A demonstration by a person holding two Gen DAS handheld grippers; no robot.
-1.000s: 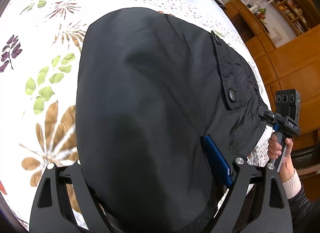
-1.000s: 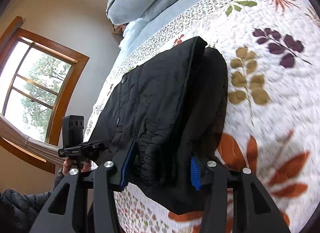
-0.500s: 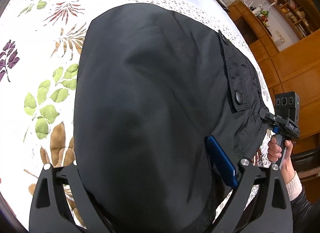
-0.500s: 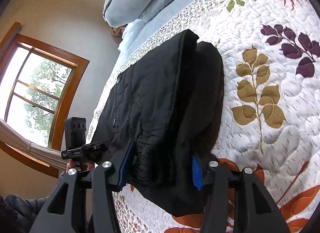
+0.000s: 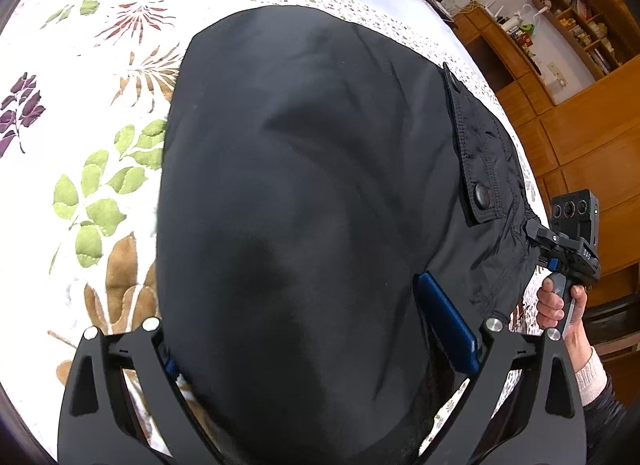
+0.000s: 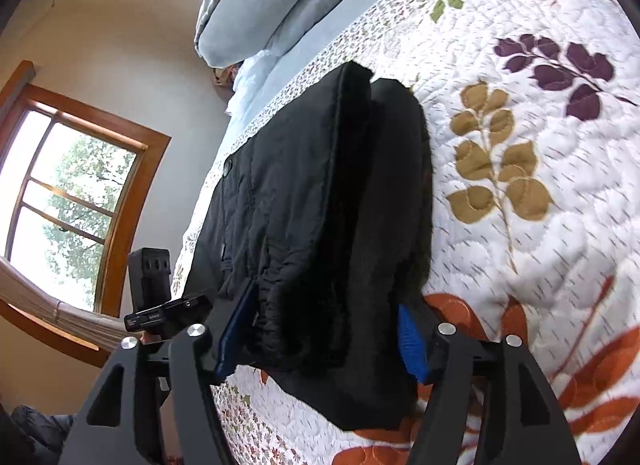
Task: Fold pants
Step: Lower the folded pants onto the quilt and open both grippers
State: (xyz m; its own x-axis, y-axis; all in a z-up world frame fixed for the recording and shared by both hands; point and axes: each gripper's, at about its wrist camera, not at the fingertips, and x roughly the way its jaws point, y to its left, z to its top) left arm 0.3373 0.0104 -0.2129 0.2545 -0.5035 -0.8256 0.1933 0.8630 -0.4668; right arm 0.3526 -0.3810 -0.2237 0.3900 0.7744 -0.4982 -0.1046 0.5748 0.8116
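1. The left gripper (image 5: pixel 320 349) stands spread wide, its jaws having just been opening. The folded pants lie between them: the blue pad at four o'clock rests along the cloth rather than pinching it, and the pad at eight o'clock sits at the fabric's edge, mostly hidden.

2. The right gripper (image 6: pixel 316 335) has also just been opening. Its two blue pads flank the thick stacked edge of the cloth. The right pad shows a sliver of quilt beside it and looks clear, while the left pad lies close against the puckered waistband; I judge the grip released, though contact on that side cannot be ruled out.

3. The black padded fabric pants (image 5: pixel 304 193) lie folded into a thick bundle on the white quilted bedspread with leaf prints (image 5: pixel 100 193), running from the left tongs toward twelve o'clock. A snap-button pocket flap (image 5: pixel 478 169) sits at three o'clock. From the right wrist, the bundle runs toward eleven o'clock, its layers stacked one on another.

4. The step in hand looks like letting go after the fold. To do it well, both tongs should open fully clear of the cloth, then draw straight back along their own line, low and slow, so no pad snags a layer and drags the stack askew.

5. The person's hand (image 5: pixel 560 305) holds the right tool's handle at four o'clock in the left view.
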